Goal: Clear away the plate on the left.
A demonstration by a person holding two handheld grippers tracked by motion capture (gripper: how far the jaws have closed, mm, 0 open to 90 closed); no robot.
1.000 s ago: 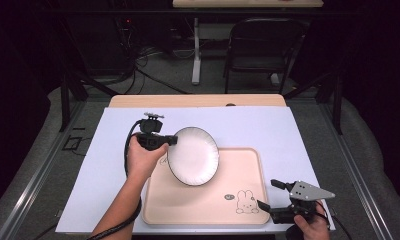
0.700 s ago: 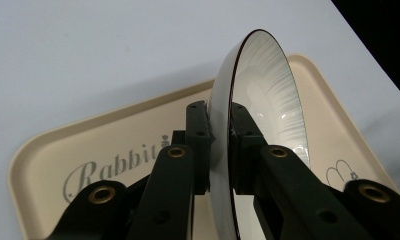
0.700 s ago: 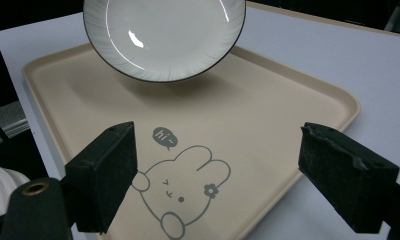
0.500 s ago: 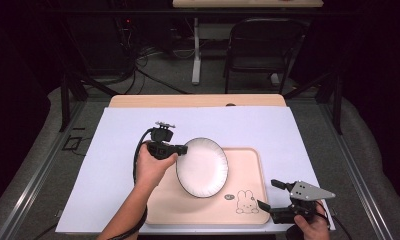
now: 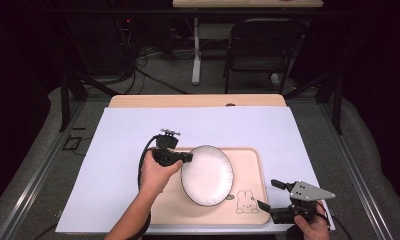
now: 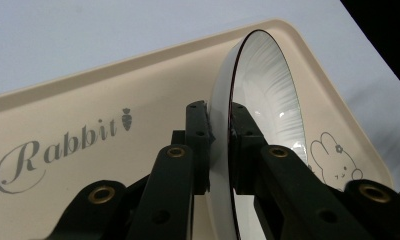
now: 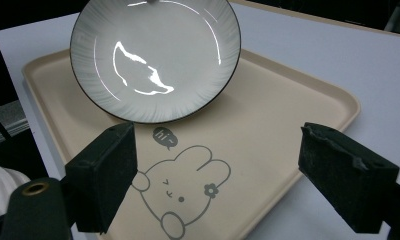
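Note:
A white plate (image 5: pixel 207 175) with a dark rim hangs tilted over the beige tray (image 5: pixel 250 165). My left gripper (image 5: pixel 187 157) is shut on the plate's left rim; its own view shows the pads clamping the plate (image 6: pixel 260 85) edge-on, above the "Rabbit" lettering on the tray (image 6: pixel 88 105). My right gripper (image 5: pixel 269 194) stands open at the tray's near right corner, nothing between its pads. Its view looks across the rabbit drawing on the tray (image 7: pixel 268 125) to the plate (image 7: pixel 155 55).
The tray lies on a white sheet (image 5: pixel 128 135) that covers a wooden table (image 5: pixel 198 101). A dark chair (image 5: pixel 263 45) and cables stand on the floor beyond the table's far edge.
The left hand has carried the plate to the right and lower, from the tray's left edge to over its middle. The right gripper has not moved.

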